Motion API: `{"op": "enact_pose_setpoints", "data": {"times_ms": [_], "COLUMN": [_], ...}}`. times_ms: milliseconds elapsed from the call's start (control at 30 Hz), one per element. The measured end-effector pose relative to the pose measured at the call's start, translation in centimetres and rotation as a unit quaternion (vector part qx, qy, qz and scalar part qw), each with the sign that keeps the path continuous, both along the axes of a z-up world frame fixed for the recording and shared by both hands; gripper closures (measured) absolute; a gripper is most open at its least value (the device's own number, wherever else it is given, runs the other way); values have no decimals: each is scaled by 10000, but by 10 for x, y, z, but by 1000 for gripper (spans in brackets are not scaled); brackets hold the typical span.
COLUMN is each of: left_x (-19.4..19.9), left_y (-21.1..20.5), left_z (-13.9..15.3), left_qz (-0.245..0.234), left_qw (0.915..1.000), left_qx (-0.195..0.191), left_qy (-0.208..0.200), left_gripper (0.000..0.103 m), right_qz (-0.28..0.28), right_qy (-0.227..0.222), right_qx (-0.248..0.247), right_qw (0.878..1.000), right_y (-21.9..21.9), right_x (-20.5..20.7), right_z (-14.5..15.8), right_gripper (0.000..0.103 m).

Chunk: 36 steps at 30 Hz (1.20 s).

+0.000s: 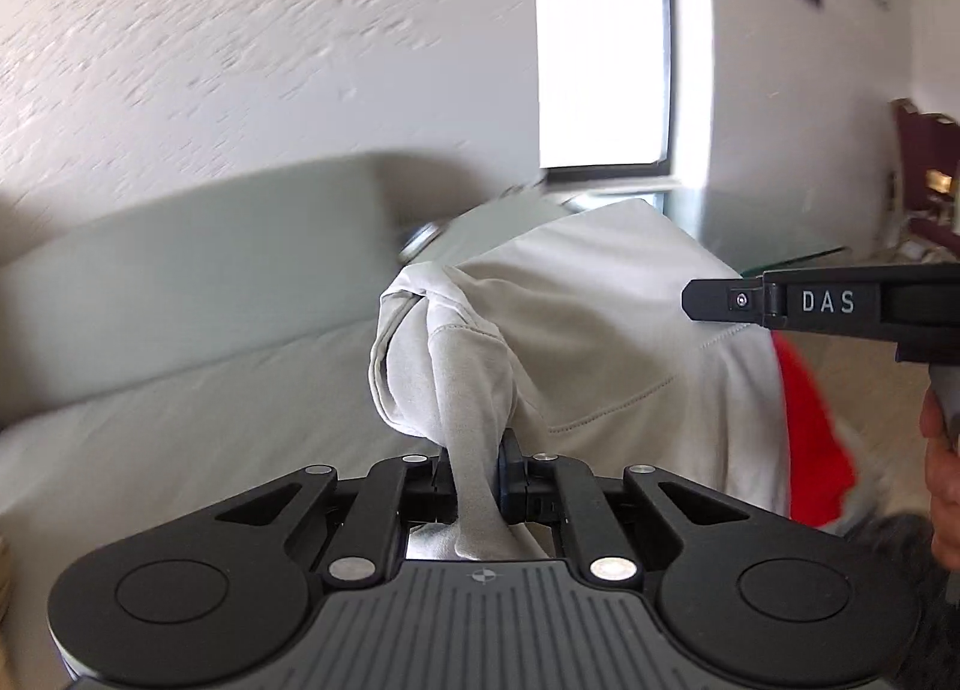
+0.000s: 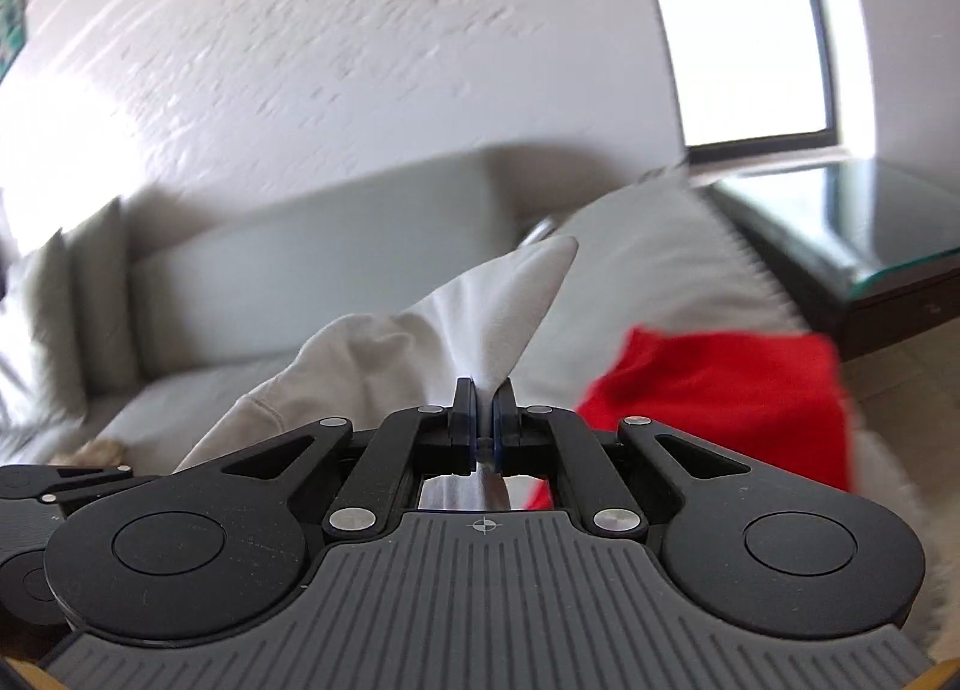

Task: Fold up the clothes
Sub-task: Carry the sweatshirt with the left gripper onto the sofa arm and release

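Observation:
A pale grey garment hangs lifted above the sofa, stretched between both grippers. My left gripper is shut on a bunched fold of it, and the cloth runs down between the fingers. My right gripper is shut on a thin corner of the same pale grey garment, which sticks up in a point. The right gripper also shows from the side in the left wrist view, level with the cloth's upper edge. A red cloth lies behind and below the garment; it is the same red cloth seen at the right.
A light grey sofa with a seat and backrest runs beneath the garment, against a textured white wall. A glass-topped dark table stands to the right under a bright window. A person's hand holds the right gripper. Cushions sit at the sofa's left end.

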<state>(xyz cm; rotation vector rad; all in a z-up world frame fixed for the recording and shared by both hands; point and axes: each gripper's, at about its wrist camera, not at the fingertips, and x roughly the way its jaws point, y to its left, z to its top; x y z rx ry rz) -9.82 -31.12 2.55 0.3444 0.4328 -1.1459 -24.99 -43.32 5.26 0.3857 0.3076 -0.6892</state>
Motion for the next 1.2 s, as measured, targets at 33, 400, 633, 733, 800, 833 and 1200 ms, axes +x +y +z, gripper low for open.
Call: {"op": "enact_pose_setpoints", "data": {"times_ms": [33, 400, 633, 733, 800, 833, 1200], "left_x": [-5, -1, 12, 9, 5, 0, 16], "left_y": [-13, -124, -71, -56, -62, -69, -114], "left_z": [3, -84, -56, -37, -34, -36, -87], "left_qz": [-112, -158, 482, 442, 54, -123, 673], "left_qw": [9999, 9864, 9965, 9971, 9975, 9978, 9809], "left_qx": [-47, 1249, 300, -204, -258, -221, 1655], "left_qy": [1, 1060, 613, 586, 662, 621, 768], "left_gripper": [95, 71, 56, 92, 96, 97, 94], "right_qz": [-161, -1201, -1272, -978, -625, -476, -622], "right_qy": [-54, 844, 316, -79, -34, 57, 1689], "right_qx": [-48, 1301, 996, 957, 1165, 1247, 885], "right_qw": [9998, 9806, 9864, 9906, 9912, 9910, 9797], "right_y": [-9, -135, -108, -83, -69, -62, -47], "right_x": [-11, -41, -67, -76, -72, -67, -39], "right_z": [4, -76, -53, -40, -45, -50, -72], "right_gripper": [99, 75, 47, 59, 78, 83, 74]}}
